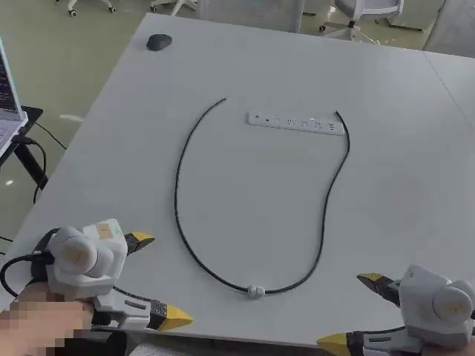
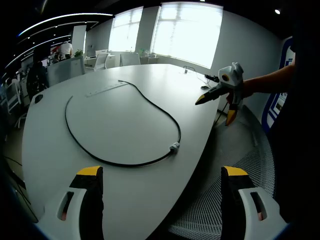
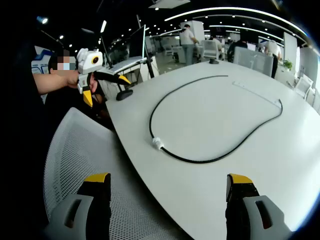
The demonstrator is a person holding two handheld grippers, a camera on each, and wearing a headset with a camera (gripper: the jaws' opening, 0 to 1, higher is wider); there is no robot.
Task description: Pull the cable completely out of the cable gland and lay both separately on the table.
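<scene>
cable [image 1: 177, 189]: black, lying in one long open loop across the middle of the desk [image 1: 260, 200]; one end at the right end of the strip [image 1: 295, 124], the other free, left of the strip.
gland [image 1: 255, 291]: small, white, on the cable at the loop's bottom, near the near edge.
left tongs [image 1: 165, 279]: spread, holding nothing, at the near left corner.
right tongs [image 1: 345, 310]: spread, holding nothing, at the near edge, right of the gland.

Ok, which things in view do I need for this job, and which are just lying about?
For the job:
cable
gland, threaded on the cable
left gripper, open
right gripper, open

Lying about:
power strip
mouse
laptop, off the table's left side
</scene>
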